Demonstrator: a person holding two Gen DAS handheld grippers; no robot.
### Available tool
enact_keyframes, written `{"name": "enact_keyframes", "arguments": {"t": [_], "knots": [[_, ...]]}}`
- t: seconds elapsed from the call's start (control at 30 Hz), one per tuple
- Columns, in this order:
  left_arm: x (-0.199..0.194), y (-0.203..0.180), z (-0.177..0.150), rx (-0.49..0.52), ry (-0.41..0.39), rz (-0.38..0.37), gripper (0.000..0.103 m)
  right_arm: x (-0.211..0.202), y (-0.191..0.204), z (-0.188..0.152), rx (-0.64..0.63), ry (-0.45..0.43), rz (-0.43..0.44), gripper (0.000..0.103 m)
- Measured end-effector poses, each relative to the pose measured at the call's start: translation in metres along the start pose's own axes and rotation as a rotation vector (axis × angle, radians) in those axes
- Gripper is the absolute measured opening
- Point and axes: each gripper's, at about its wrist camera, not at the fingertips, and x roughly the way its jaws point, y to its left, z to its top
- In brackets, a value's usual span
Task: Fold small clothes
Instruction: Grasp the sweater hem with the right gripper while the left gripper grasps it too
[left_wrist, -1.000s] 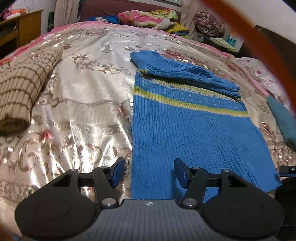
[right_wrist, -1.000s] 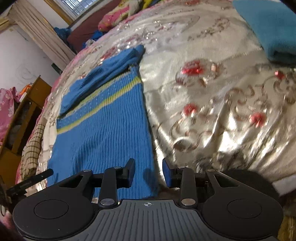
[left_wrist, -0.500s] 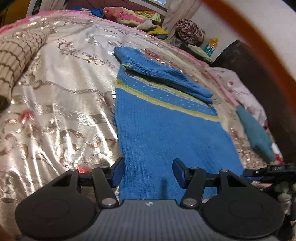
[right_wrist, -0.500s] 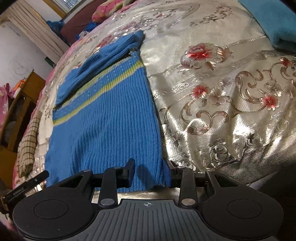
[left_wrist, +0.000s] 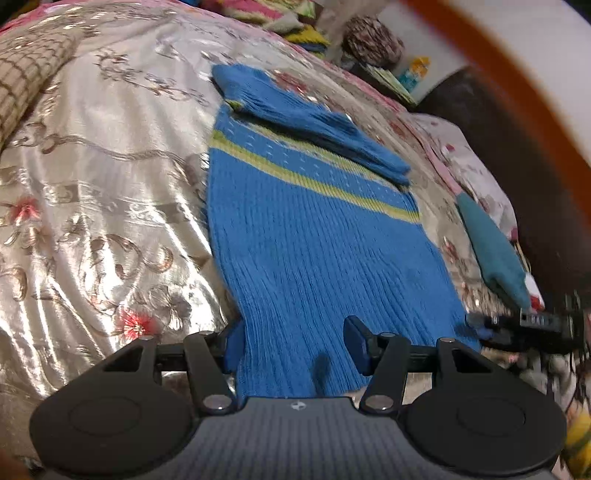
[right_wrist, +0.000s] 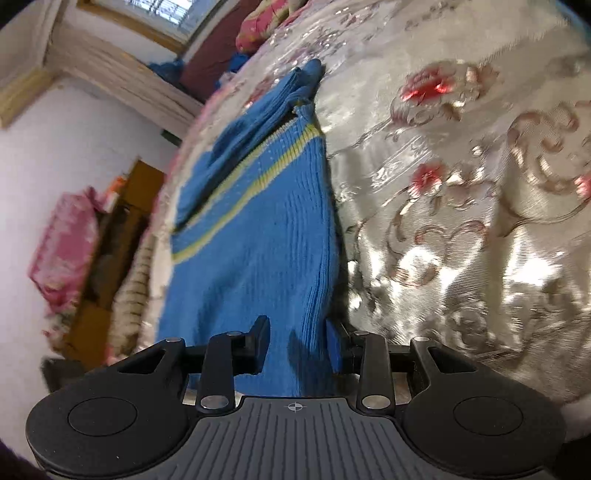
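While both grippers gape, the blue sweater's hem lies between their fingers.

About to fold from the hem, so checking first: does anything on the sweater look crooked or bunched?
Nothing serious. The blue sweater lies flat on the bedspread; its folded sleeves run slantwise across the top. Both tongs, left and right, straddle the hem, open.

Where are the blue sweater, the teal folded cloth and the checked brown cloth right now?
blue sweater (left_wrist: 317, 240): left wrist view, middle of its ribbed body below the yellow stripe.
teal folded cloth (left_wrist: 493, 249): left wrist view, its top face, right of the sweater.
checked brown cloth (left_wrist: 26, 74): left wrist view, its upper surface at the far left.
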Motion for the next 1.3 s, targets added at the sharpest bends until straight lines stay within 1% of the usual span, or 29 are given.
{"name": "enact_keyframes", "arguments": {"t": [0.07, 0.17, 0.3, 0.37, 0.47, 0.57, 0.6, 0.67, 0.7, 0.77, 0.83, 0.9, 1.0, 1.03, 1.07, 1.1, 1.13, 1.17, 1.2, 1.3], "knots": [[0.002, 0.001, 0.001, 0.007, 0.012, -0.001, 0.059, 0.000, -0.003, 0.002, 0.001, 0.010, 0.027, 0.033], [0.008, 0.005, 0.006, -0.025, 0.006, -0.019, 0.059, 0.004, -0.005, 0.005, -0.010, 0.033, 0.052, 0.033], [0.017, 0.010, 0.011, -0.065, 0.009, -0.045, 0.059, 0.021, -0.007, 0.013, 0.034, 0.048, 0.112, 0.033], [0.015, 0.015, 0.011, -0.092, 0.007, -0.066, 0.058, 0.027, -0.004, 0.013, 0.026, 0.052, 0.120, 0.033], [0.008, 0.023, 0.009, -0.146, 0.001, -0.108, 0.054, 0.026, -0.003, 0.013, 0.018, 0.062, 0.127, 0.033], [0.014, 0.027, 0.011, -0.173, 0.000, -0.127, 0.053, 0.026, -0.005, 0.012, 0.038, 0.069, 0.137, 0.033], [0.015, 0.026, 0.012, -0.173, -0.003, -0.130, 0.052, 0.029, -0.005, 0.012, 0.043, 0.072, 0.141, 0.032], [0.012, 0.024, 0.013, -0.155, -0.007, -0.132, 0.044, 0.038, 0.000, 0.014, 0.044, 0.087, 0.148, 0.028], [0.009, 0.024, 0.013, -0.148, -0.005, -0.137, 0.042, 0.040, 0.003, 0.014, 0.033, 0.091, 0.143, 0.027], [0.010, 0.026, 0.013, -0.151, -0.007, -0.137, 0.041, 0.039, 0.009, 0.016, 0.004, 0.096, 0.133, 0.024], [0.019, 0.026, 0.015, -0.153, -0.003, -0.139, 0.040, 0.041, 0.008, 0.018, 0.017, 0.100, 0.136, 0.024], [0.029, 0.024, 0.018, -0.156, 0.011, -0.158, 0.040, 0.049, 0.008, 0.020, 0.031, 0.105, 0.135, 0.023], [0.028, 0.014, 0.020, -0.110, 0.024, -0.148, 0.040, 0.053, 0.011, 0.021, 0.025, 0.112, 0.145, 0.024], [0.027, 0.013, 0.021, -0.110, 0.034, -0.148, 0.036, 0.051, 0.012, 0.020, 0.017, 0.112, 0.142, 0.024], [0.026, 0.012, 0.022, -0.110, 0.040, -0.154, 0.029, 0.049, 0.011, 0.019, 0.019, 0.112, 0.142, 0.023], [0.025, 0.010, 0.024, -0.109, 0.041, -0.167, 0.025, 0.046, 0.010, 0.019, 0.035, 0.110, 0.152, 0.021], [0.025, 0.010, 0.027, -0.119, 0.035, -0.190, 0.020, 0.045, 0.008, 0.019, 0.060, 0.107, 0.174, 0.016], [0.025, 0.010, 0.031, -0.135, 0.021, -0.220, 0.019, 0.044, 0.008, 0.020, 0.078, 0.099, 0.196, 0.013], [0.024, 0.010, 0.036, -0.154, -0.003, -0.256, 0.018, 0.043, 0.008, 0.021, 0.098, 0.081, 0.227, 0.012], [0.023, 0.009, 0.054, -0.184, -0.070, -0.322, 0.015, 0.040, 0.014, 0.030, 0.143, 0.013, 0.331, 0.011]]}}
